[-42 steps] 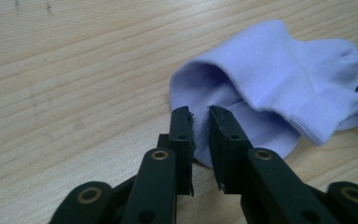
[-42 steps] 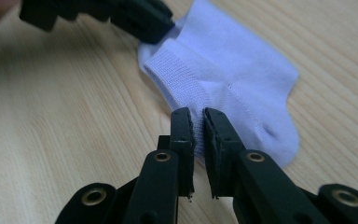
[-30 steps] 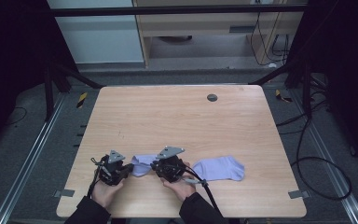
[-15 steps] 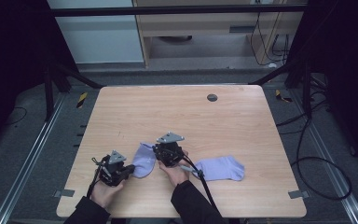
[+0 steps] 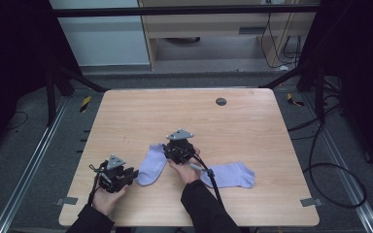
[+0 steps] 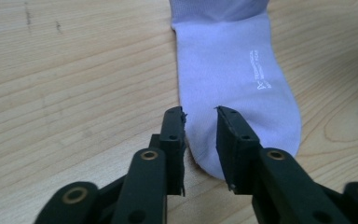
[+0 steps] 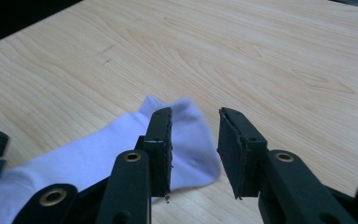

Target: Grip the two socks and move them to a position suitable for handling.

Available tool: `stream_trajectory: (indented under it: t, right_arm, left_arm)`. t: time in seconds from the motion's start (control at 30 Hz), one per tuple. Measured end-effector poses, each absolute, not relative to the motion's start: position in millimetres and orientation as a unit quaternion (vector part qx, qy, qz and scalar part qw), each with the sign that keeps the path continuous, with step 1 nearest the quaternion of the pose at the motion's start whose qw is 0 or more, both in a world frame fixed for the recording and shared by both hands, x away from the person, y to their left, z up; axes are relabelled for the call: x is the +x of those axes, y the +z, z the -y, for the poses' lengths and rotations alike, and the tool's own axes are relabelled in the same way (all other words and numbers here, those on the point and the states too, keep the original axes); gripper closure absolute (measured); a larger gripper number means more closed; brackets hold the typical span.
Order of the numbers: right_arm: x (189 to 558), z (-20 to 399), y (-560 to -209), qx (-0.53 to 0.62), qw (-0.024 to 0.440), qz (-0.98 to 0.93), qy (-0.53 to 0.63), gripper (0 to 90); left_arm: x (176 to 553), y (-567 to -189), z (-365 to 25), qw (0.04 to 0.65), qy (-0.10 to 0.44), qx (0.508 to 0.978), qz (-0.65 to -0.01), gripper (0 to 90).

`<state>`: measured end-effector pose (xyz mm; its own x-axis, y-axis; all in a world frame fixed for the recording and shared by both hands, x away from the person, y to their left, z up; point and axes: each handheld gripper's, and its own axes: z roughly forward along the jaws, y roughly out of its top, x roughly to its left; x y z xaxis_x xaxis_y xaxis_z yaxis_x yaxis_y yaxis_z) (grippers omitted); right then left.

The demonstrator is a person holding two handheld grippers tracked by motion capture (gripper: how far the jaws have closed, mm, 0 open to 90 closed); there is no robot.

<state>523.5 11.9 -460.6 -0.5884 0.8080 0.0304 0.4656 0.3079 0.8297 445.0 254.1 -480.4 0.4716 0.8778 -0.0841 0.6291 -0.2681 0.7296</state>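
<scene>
Two lavender socks lie on the wooden table point(image 5: 252, 121). The left sock point(image 5: 151, 164) lies diagonally between my grippers; the right sock point(image 5: 229, 175) lies flat nearer the front. My left gripper point(image 5: 134, 175) is open at the left sock's near end, and in the left gripper view the jaws point(image 6: 200, 112) straddle the rounded end of the sock point(image 6: 235, 79), which lies flat. My right gripper point(image 5: 174, 147) is open over the sock's far end. In the right gripper view that gripper point(image 7: 195, 114) stands just above the slightly blurred sock end point(image 7: 88, 158).
A small dark round grommet point(image 5: 220, 101) sits in the table near its far edge. A black cable point(image 5: 210, 177) trails from the right gripper across the right sock. Metal rails and floor cables surround the table.
My right gripper has moved away from the front edge toward the table's middle, pulling the left sock's end with it. The sock now lies stretched diagonally. The left gripper has barely moved.
</scene>
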Motion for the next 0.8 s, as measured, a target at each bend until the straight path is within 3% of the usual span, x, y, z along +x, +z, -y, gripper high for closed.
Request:
stream_trajectory:
  t: [0.23,0.4,0.7,0.8]
  right_arm:
    - [535.8,-6.5,-473.8,0.416,0.187,-0.795,0.401,64.6]
    - [544.2,-11.2,-488.4,0.424,0.175,-0.798,0.392,65.7]
    - [551.5,-16.5,-502.1,0.425,0.176,-0.804,0.376,75.7]
    - [552.4,-16.0,-502.5,0.427,0.174,-0.804,0.376,84.9]
  left_arm:
    - [438.7,-483.1,-249.1,0.352,0.164,0.777,-0.495,58.8]
    - [438.9,-487.2,-244.0,0.339,0.164,0.786,-0.490,58.5]
    - [441.1,-491.8,-241.0,0.326,0.159,0.794,-0.488,68.0]
    - [441.8,-491.7,-240.6,0.325,0.157,0.795,-0.488,73.6]
